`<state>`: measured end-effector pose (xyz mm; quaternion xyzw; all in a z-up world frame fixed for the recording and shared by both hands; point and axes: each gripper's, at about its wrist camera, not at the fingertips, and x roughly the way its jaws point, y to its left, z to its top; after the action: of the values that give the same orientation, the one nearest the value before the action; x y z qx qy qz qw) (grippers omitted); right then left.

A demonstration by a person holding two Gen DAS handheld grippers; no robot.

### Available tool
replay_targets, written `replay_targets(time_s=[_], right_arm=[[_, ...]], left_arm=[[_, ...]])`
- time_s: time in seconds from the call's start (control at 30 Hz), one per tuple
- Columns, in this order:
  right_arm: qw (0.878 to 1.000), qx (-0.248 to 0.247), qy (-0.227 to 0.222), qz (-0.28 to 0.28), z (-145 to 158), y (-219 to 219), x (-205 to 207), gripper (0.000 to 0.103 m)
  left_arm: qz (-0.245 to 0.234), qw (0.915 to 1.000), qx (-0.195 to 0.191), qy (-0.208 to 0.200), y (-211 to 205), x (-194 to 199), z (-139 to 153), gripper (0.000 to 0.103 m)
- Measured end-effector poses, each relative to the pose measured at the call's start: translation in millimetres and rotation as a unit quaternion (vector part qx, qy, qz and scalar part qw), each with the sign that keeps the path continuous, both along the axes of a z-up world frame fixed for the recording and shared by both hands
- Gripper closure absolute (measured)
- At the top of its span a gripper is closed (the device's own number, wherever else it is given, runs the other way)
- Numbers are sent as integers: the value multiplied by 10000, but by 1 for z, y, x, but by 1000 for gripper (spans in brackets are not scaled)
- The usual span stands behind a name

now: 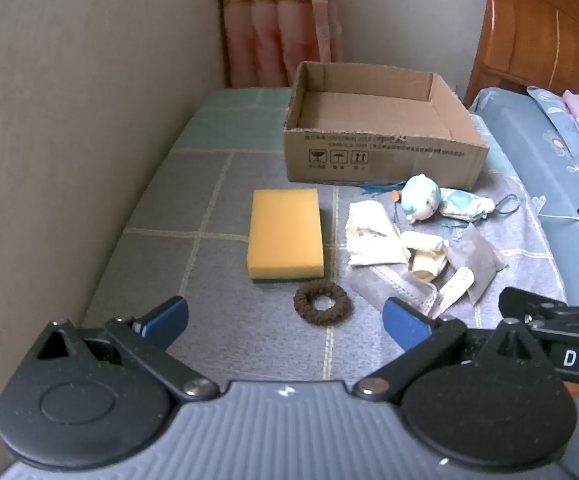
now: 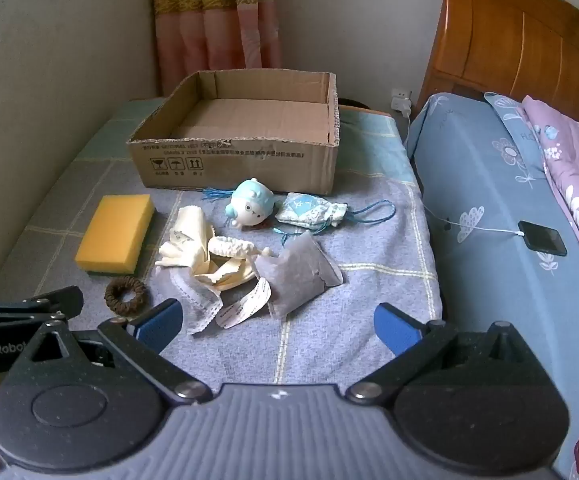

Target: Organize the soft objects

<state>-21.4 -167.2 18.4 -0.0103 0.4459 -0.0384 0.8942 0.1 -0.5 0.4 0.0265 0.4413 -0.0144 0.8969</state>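
Note:
On a checked cloth lie a yellow sponge (image 1: 285,234) (image 2: 115,232), a brown hair scrunchie (image 1: 320,303) (image 2: 125,294), a cream cloth bundle (image 1: 373,240) (image 2: 205,248), a grey sachet (image 1: 475,262) (image 2: 295,276), a light-blue round toy (image 1: 421,198) (image 2: 251,204) and a blue patterned pouch (image 2: 313,212). An empty cardboard box (image 1: 381,156) (image 2: 237,164) stands behind them. My left gripper (image 1: 285,322) hangs open just before the scrunchie. The right gripper (image 2: 277,322) is open in front of the sachet. Neither holds anything.
A wall runs along the left. To the right lies a bed with blue bedding (image 2: 489,200), a pink quilt (image 2: 569,168), a charging phone (image 2: 541,238) and a wooden headboard (image 2: 521,40). A curtain (image 2: 217,16) hangs behind the box.

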Motion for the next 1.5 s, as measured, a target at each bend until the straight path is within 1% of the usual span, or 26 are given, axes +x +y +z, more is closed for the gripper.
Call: replay_targets(time_s=[0.17, 0.23, 0.73, 1.5], right_arm=[[10000, 22, 11, -7, -1, -1, 1, 0], [10000, -2, 12, -5, -1, 0, 0, 0], [10000, 5, 17, -10, 0, -1, 0, 0], [10000, 1, 1, -4, 1, -1, 1, 0]], left_arm=[[8, 10000, 84, -24, -4, 0, 1, 1], [10, 10000, 5, 12, -1, -2, 2, 1], [8, 10000, -28, 17, -2, 1, -2, 1], [11, 10000, -42, -18, 0, 0, 2, 1]])
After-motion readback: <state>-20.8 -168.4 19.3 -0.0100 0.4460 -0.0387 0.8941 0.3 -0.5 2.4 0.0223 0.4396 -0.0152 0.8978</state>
